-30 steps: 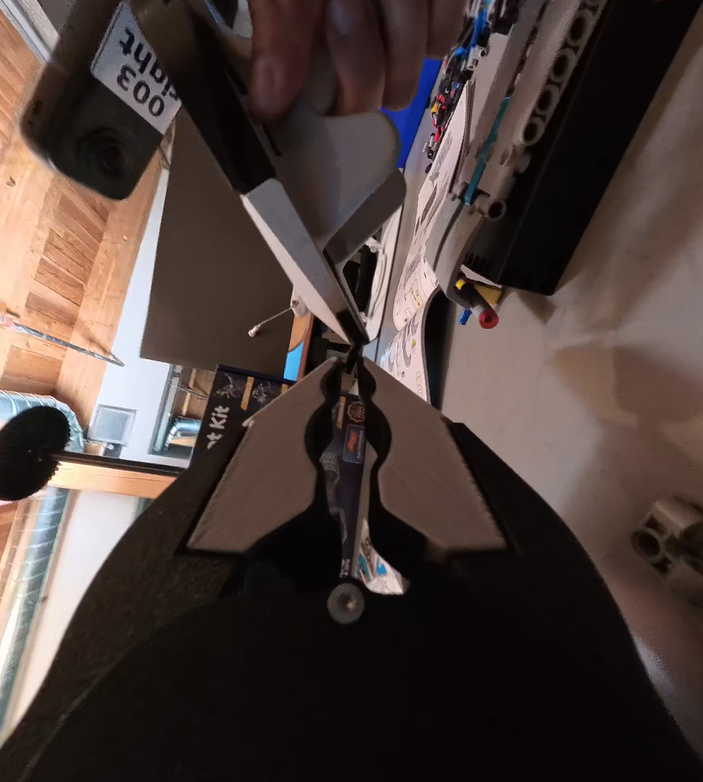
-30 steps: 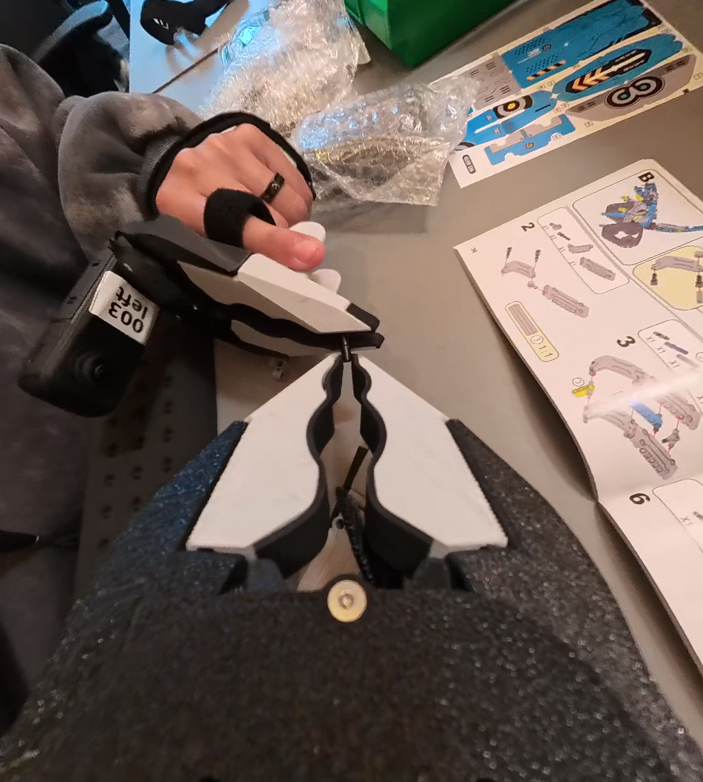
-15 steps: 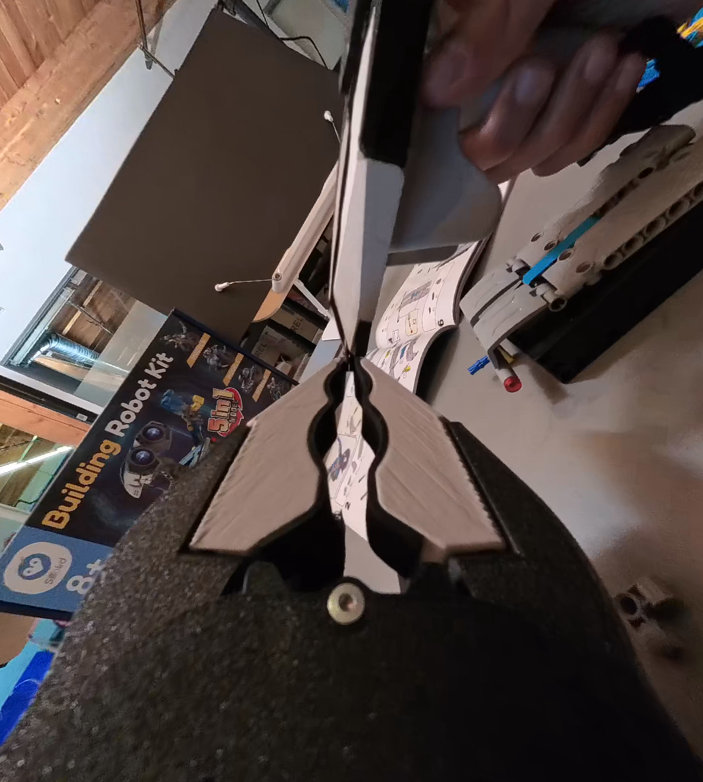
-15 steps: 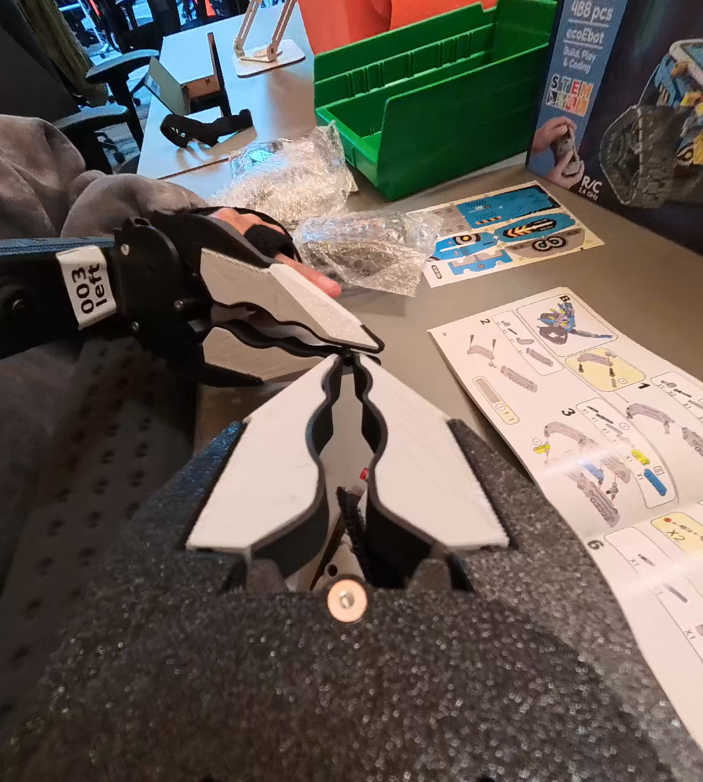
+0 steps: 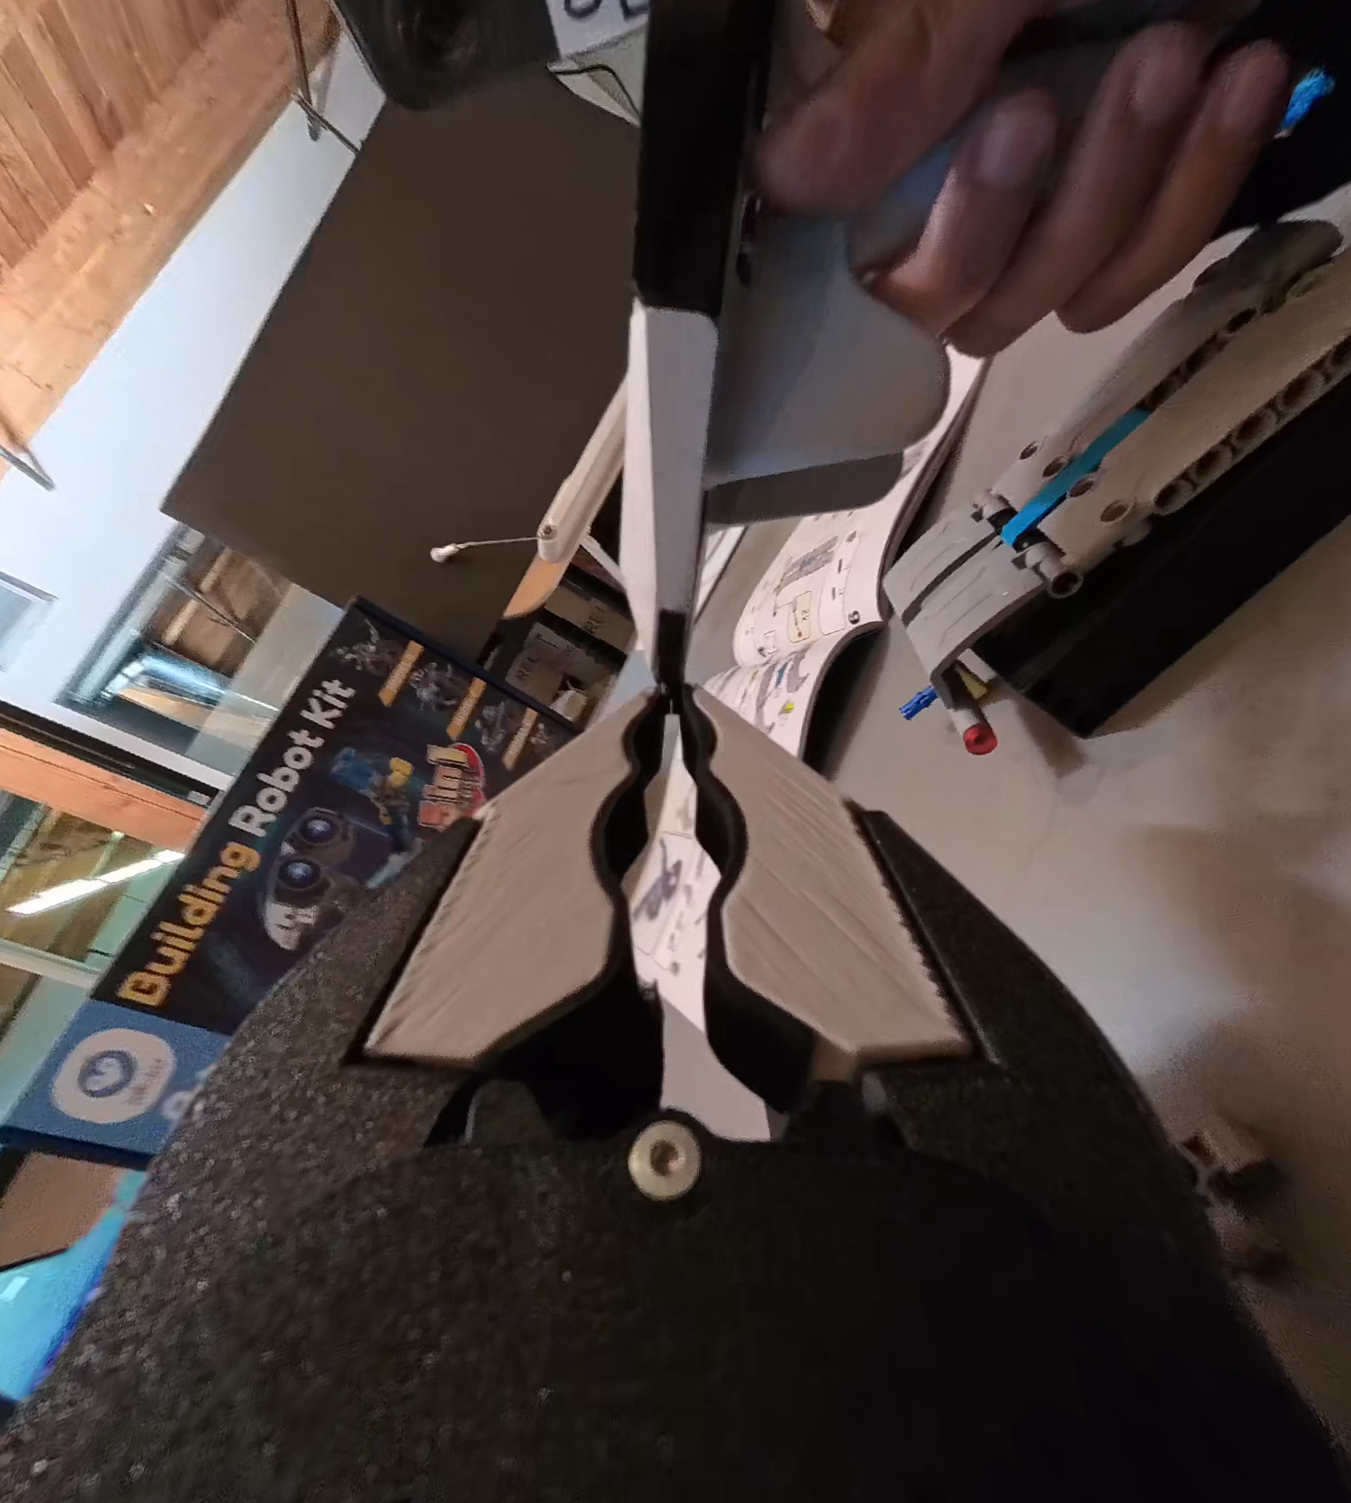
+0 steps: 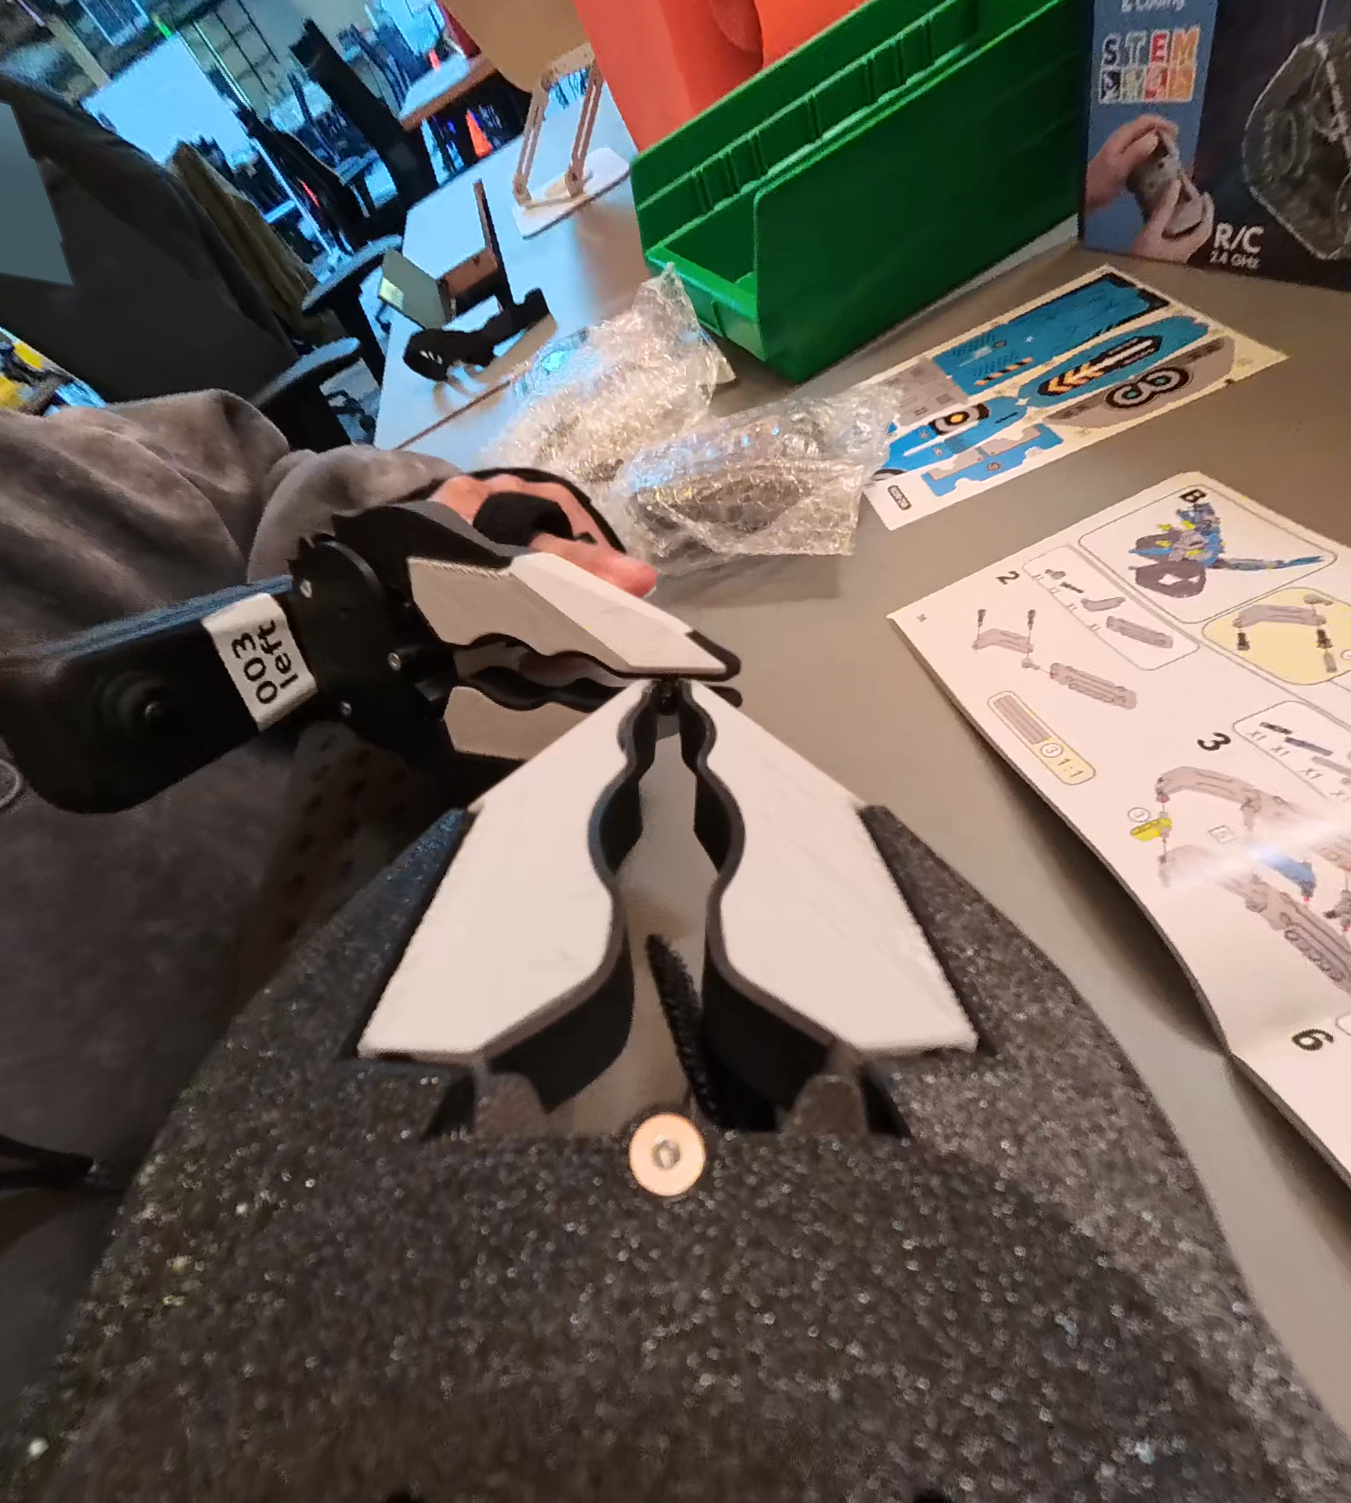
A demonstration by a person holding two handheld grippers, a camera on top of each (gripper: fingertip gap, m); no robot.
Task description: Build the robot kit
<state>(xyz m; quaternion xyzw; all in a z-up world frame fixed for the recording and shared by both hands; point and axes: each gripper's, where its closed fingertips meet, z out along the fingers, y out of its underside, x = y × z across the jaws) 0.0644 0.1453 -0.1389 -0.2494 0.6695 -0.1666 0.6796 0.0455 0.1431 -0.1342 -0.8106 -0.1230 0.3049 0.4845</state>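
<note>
My left gripper (image 5: 668,699) and my right gripper (image 6: 668,695) are both shut and meet tip to tip above the grey table (image 6: 819,732). A small thin black axle is pinched where the tips meet. A black toothed gear (image 6: 676,1017) shows through the gap under the right fingers. In the left wrist view the right gripper (image 5: 671,642) comes down from above, with a hand on it. In the right wrist view the left gripper (image 6: 725,675) comes in level from the left, held by a hand in a grey sleeve (image 6: 87,813).
An open instruction booklet (image 6: 1184,773) lies to the right, with a sticker sheet (image 6: 1063,390), bubble-wrap bags (image 6: 737,480), a green bin (image 6: 859,203) and a kit box (image 6: 1266,122) behind. A grey and black brick assembly (image 5: 1144,504) and a small grey connector (image 5: 1225,1163) lie on the table. My two grippers' fingertips are within a few centimetres of each other.
Both grippers stayed shut and tip to tip while turning together. The left gripper swung to lie level, the right view tilted up, and the gear left the left wrist view.
</note>
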